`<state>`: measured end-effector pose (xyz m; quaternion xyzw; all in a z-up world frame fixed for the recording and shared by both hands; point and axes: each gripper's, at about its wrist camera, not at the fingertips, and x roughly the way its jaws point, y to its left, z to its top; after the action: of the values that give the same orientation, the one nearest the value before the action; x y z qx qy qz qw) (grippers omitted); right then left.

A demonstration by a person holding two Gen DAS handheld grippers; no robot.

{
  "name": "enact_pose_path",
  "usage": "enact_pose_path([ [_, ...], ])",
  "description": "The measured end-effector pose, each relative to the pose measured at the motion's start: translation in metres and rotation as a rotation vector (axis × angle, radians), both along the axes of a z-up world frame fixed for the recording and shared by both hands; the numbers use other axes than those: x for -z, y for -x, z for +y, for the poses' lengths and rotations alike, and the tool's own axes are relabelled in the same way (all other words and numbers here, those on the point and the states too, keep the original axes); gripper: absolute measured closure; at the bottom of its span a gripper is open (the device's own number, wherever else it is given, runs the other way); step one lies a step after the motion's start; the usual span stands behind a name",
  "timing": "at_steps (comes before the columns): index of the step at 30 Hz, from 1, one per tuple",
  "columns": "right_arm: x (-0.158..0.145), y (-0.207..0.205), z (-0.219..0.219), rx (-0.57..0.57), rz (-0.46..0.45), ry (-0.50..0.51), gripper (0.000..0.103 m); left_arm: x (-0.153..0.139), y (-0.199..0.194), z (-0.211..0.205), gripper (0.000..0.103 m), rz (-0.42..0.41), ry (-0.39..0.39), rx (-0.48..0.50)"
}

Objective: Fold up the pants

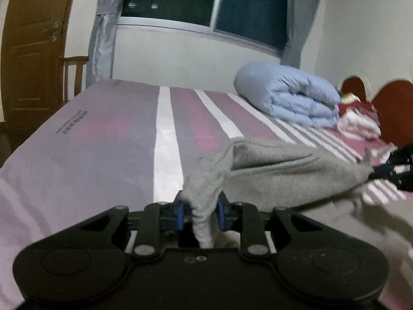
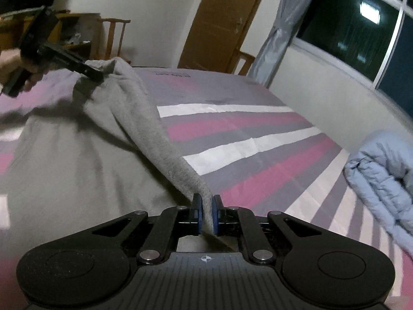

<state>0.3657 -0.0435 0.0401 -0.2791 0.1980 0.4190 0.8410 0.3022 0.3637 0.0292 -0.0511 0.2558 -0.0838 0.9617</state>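
Grey pants (image 1: 284, 175) lie partly lifted over a striped bed. My left gripper (image 1: 201, 208) is shut on a bunched edge of the grey cloth, which hangs down between its blue pads (image 1: 181, 213). In the right wrist view my right gripper (image 2: 206, 213) is shut on the other end of the same raised edge of the pants (image 2: 144, 118). That edge stretches taut up to the left gripper (image 2: 99, 73) at upper left, held by a person's hand (image 2: 28, 69). In the left wrist view the right gripper (image 1: 379, 171) shows dark at the far right edge. The rest of the pants rests flat on the bed.
The bed sheet (image 1: 108, 139) has grey, pink and white stripes. A rolled light-blue duvet (image 1: 291, 95) lies at the head end, with red and white bedding (image 1: 358, 121) beside it. A wooden door (image 2: 222, 18), chairs (image 2: 113, 38) and a curtained window (image 1: 206, 2) stand beyond the bed.
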Motion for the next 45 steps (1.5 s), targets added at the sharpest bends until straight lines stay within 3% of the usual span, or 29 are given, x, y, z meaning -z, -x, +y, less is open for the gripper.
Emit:
enact_pose_path([
  [5, 0.025, 0.053, -0.016, -0.021, -0.051, 0.046, 0.094, 0.019, 0.041, -0.008, 0.087, 0.053, 0.005, -0.028],
  [9, 0.050, 0.076, -0.025, 0.061, -0.032, 0.050, 0.094, 0.034, 0.063, -0.014, 0.078, 0.104, 0.024, -0.167],
  [15, 0.043, 0.094, -0.056, 0.287, 0.106, -0.202, 0.094, 0.041, 0.096, -0.020, 0.076, 0.137, 0.105, -0.344],
  [19, 0.042, 0.103, -0.070, 0.403, 0.142, -0.315, 0.094, 0.035, 0.117, -0.021, 0.072, 0.105, 0.212, -0.389],
  [22, 0.041, 0.100, -0.080, 0.490, 0.185, -0.405, 0.094, 0.028, 0.123, -0.024, 0.056, 0.076, 0.273, -0.384],
  [23, 0.040, 0.102, -0.084, 0.528, 0.200, -0.428, 0.094, 0.026, 0.122, -0.026, 0.042, 0.068, 0.298, -0.387],
  [24, 0.041, 0.099, -0.085, 0.555, 0.212, -0.442, 0.094, 0.026, 0.122, -0.025, 0.039, 0.059, 0.324, -0.398],
  [29, 0.050, 0.083, -0.088, 0.643, 0.389, -0.562, 0.094, 0.035, 0.113, -0.020, 0.038, 0.063, 0.517, -0.431],
  [31, 0.055, 0.075, -0.096, 0.683, 0.473, -0.638, 0.087, 0.046, 0.108, -0.012, 0.034, 0.090, 0.583, -0.455],
  [32, 0.059, 0.070, -0.100, 0.703, 0.517, -0.671, 0.081, 0.051, 0.107, -0.008, 0.033, 0.100, 0.610, -0.468],
  [34, 0.068, 0.061, -0.109, 0.745, 0.604, -0.752, 0.042, 0.062, 0.106, 0.002, 0.031, 0.112, 0.685, -0.477],
  [38, 0.080, 0.047, -0.124, 0.743, 0.716, -0.892, 0.042, 0.075, 0.106, 0.014, 0.038, 0.103, 0.783, -0.438],
  [42, 0.090, 0.037, -0.130, 0.748, 0.805, -0.969, 0.044, 0.084, 0.096, 0.018, 0.046, 0.141, 0.820, -0.397],
  [44, 0.092, 0.031, -0.130, 0.745, 0.839, -0.978, 0.053, 0.087, 0.090, 0.020, 0.048, 0.144, 0.822, -0.400],
  [45, 0.094, 0.029, -0.130, 0.744, 0.859, -0.973, 0.065, 0.088, 0.083, 0.022, 0.052, 0.150, 0.828, -0.402],
])
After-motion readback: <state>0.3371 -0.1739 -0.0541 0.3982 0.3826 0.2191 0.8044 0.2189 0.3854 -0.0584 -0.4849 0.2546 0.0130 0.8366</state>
